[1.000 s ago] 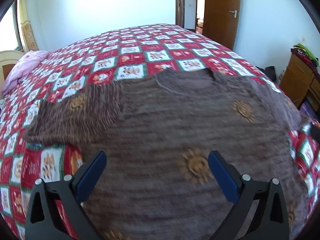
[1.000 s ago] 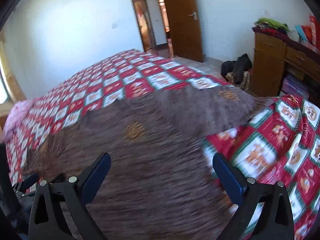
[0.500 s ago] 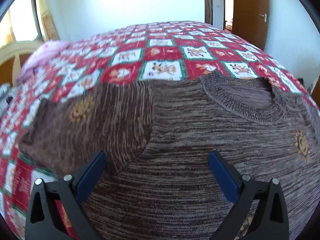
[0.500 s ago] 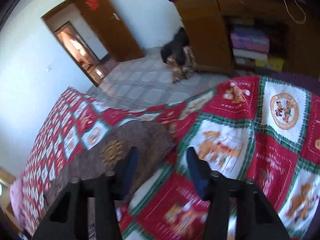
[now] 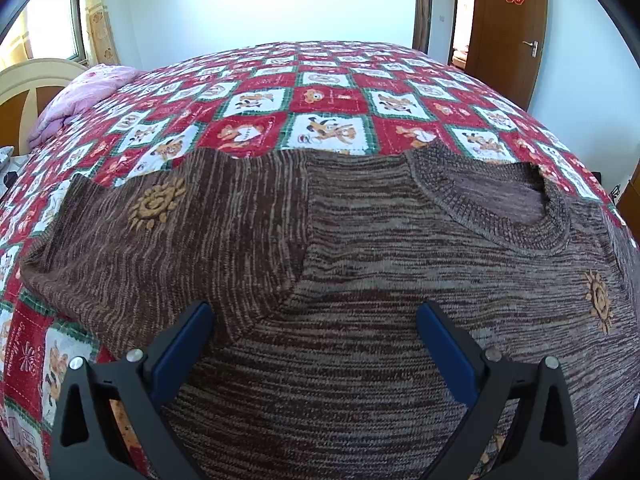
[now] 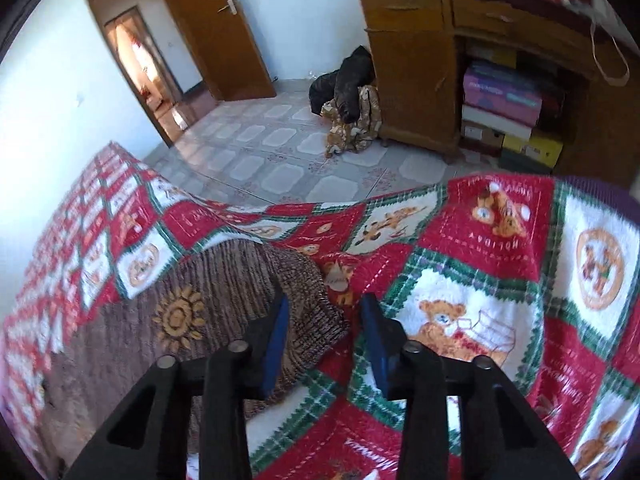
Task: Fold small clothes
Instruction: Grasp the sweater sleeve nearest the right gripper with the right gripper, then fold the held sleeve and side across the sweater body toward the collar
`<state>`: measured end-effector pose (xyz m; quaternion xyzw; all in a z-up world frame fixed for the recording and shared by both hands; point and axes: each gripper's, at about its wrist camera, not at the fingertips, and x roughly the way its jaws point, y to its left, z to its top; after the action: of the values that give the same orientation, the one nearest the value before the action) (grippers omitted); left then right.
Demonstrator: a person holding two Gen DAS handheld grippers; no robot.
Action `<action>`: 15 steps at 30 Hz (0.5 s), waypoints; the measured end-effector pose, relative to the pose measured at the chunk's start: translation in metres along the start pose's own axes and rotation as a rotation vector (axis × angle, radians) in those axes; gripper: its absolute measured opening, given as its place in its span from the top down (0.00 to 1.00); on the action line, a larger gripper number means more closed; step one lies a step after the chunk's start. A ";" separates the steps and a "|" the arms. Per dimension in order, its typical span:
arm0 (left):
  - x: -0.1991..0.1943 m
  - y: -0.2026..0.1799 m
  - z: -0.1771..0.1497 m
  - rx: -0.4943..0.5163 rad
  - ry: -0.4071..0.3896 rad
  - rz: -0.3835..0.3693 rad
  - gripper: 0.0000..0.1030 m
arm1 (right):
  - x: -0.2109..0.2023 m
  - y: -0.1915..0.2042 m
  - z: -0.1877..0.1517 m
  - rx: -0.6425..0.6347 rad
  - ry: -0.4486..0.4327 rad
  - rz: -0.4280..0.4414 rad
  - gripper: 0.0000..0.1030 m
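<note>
A brown knitted sweater (image 5: 360, 240) with orange sun motifs lies flat on the bed, its neckline (image 5: 500, 208) at the far right. My left gripper (image 5: 312, 312) hovers open just over it, where the left sleeve (image 5: 160, 232) meets the body, and holds nothing. In the right wrist view the sweater's other sleeve (image 6: 200, 280) ends in a ribbed cuff (image 6: 316, 320) near the bed's edge. My right gripper (image 6: 325, 300) straddles that cuff and its jaws are closing. The left pad touches the cuff, while a gap remains at the right pad.
A red, white and green patchwork quilt (image 5: 320, 100) covers the bed. Pink bedding (image 5: 80, 96) lies by the headboard (image 5: 32, 80). Beyond the bed's edge are tiled floor (image 6: 280, 148), a pile of clothes (image 6: 352, 92), a wooden cabinet (image 6: 420, 80) and a door (image 6: 224, 28).
My right gripper swung from over the sweater's body out to the sleeve cuff by the bed's edge, and its jaws narrowed. My left gripper shifted toward the left sleeve, staying open.
</note>
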<state>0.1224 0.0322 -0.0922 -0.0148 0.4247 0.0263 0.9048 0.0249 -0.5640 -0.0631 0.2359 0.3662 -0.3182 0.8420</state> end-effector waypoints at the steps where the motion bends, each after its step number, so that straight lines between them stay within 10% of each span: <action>1: 0.000 0.000 0.000 0.001 -0.002 0.000 0.00 | 0.000 0.001 0.000 -0.026 -0.008 -0.018 0.72; 6: -0.001 0.002 -0.001 -0.002 -0.008 -0.007 0.00 | 0.001 -0.002 0.000 -0.093 -0.028 -0.062 0.99; 15: -0.002 0.002 -0.002 -0.005 -0.012 -0.010 0.00 | -0.036 0.006 0.009 -0.017 -0.059 0.108 1.00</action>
<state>0.1199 0.0341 -0.0922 -0.0189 0.4190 0.0228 0.9075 0.0142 -0.5527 -0.0289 0.2386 0.3308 -0.2759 0.8704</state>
